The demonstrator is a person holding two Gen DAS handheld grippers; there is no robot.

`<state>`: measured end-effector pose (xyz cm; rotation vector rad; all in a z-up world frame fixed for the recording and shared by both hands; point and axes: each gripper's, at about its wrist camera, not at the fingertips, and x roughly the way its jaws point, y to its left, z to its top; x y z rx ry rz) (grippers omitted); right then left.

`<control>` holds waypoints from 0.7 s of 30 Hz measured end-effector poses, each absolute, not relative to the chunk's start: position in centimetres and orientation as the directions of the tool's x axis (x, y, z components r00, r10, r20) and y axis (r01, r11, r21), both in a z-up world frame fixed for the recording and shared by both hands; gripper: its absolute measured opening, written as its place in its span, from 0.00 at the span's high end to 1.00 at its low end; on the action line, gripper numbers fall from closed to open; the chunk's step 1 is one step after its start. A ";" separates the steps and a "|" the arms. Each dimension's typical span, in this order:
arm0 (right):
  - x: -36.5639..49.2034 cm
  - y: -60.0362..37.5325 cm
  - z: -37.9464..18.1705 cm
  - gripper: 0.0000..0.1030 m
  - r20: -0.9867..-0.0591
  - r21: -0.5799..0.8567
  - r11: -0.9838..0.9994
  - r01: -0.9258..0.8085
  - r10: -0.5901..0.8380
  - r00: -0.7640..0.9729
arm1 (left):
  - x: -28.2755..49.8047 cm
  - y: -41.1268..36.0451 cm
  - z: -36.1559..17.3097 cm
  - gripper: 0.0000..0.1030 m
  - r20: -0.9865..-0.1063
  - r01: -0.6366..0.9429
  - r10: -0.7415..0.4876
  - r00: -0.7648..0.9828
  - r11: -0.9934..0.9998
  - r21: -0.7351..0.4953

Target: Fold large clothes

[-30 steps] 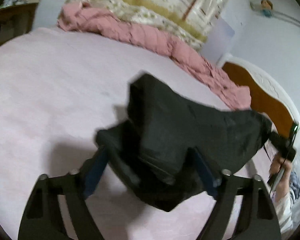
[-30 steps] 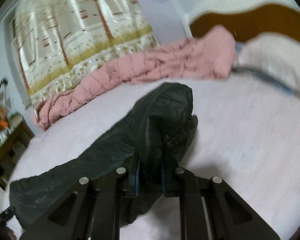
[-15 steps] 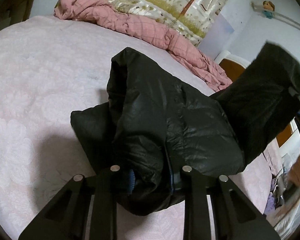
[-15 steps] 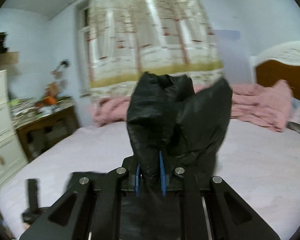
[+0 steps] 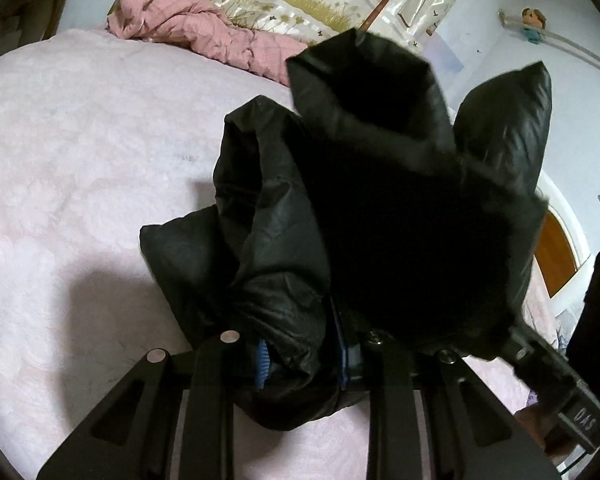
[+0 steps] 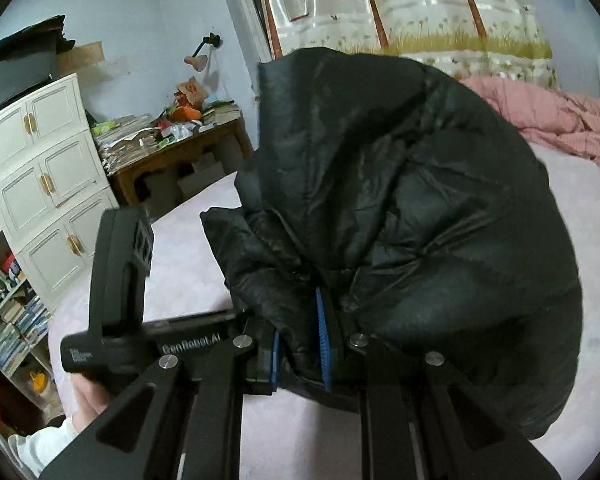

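A black puffer jacket (image 5: 284, 216) lies bunched on a pale pink bed (image 5: 80, 152). My left gripper (image 5: 302, 356) is shut on a fold of the jacket near the bed surface. My right gripper (image 6: 300, 344) is shut on another part of the jacket (image 6: 400, 200) and holds it up, folded over towards the left gripper. The right gripper's body shows in the left wrist view (image 5: 556, 384) at the right. The left gripper's body shows in the right wrist view (image 6: 120, 280) at the left. The two grippers are close together.
A crumpled pink quilt (image 5: 204, 28) lies along the far bed edge under a tree-print curtain (image 6: 400, 8). A wooden headboard (image 5: 556, 256) is at the right. Beside the bed stand a cluttered wooden desk (image 6: 172, 152), a white cabinet (image 6: 44, 168) and bookshelves (image 6: 8, 320).
My left gripper closed on the jacket. My right gripper lifted its part of the jacket and carried it over towards the left gripper, doubling the jacket over.
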<state>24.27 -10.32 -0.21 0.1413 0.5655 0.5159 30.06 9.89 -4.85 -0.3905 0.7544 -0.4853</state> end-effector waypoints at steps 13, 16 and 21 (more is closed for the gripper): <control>21.7 -10.8 -0.4 0.77 -0.456 0.154 0.889 -0.431 0.451 0.767 | 21.8 11.0 2.0 0.50 -0.379 0.263 -0.372 0.848 0.914 -0.308; 21.1 -10.9 -0.6 0.76 -0.454 0.147 0.897 -0.416 0.435 0.778 | 20.5 10.3 5.1 0.42 -0.321 0.329 -0.425 0.846 0.892 -0.310; 19.9 -10.4 -0.5 0.76 -0.444 0.116 0.910 -0.397 0.405 0.799 | 22.7 6.9 9.3 0.33 -0.363 0.438 -0.544 0.756 0.833 -0.337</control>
